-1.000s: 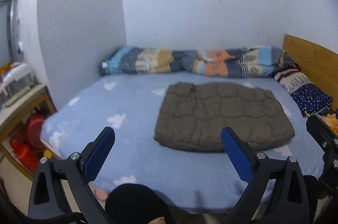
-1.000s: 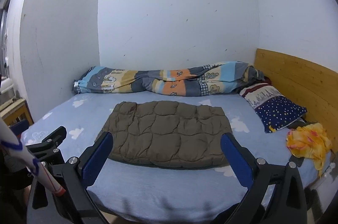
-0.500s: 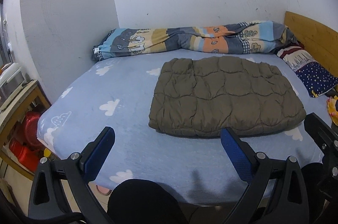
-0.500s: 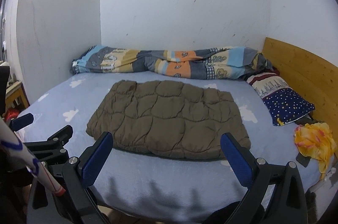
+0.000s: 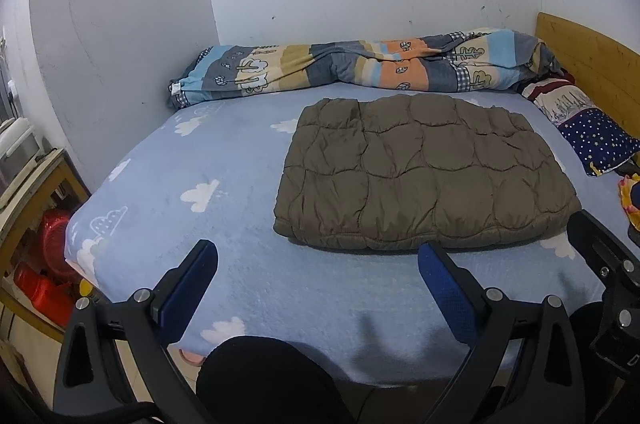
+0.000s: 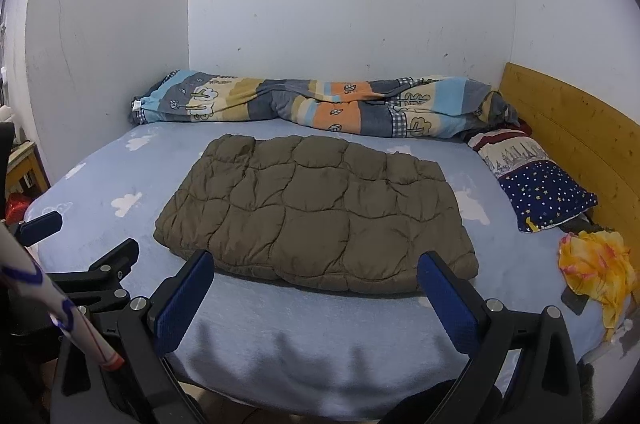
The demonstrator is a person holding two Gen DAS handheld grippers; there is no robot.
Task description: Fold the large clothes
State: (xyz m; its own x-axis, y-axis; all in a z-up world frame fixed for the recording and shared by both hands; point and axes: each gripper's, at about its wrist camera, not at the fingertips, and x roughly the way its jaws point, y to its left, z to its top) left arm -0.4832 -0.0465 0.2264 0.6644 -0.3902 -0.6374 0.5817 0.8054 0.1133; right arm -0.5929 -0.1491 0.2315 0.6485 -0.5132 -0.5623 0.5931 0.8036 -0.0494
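- Item under task: a brown quilted jacket, lying flat on the bed as a thick rectangular bundle, right of centre and short of the near edge. It appears already folded at least once; whether another fold is due cannot be settled from here.
- Left gripper: fingers spread wide, holding nothing, poised over the near strip of the bed, clear of the jacket.
- Right gripper: fingers likewise wide apart and empty, lined up with the jacket's near hem but not touching it.
- Surroundings: a rolled striped quilt along the far wall, a starred pillow and a yellow cloth to the right.
- Risk one: the padded fabric looks springy and slick; a shallow pinch on the top layer alone would likely peel the bundle open.
- Risk two: uneven lifting by the two grippers would skew the fold.
- Risk three: a low approach could snag the bed sheet together with the hem.
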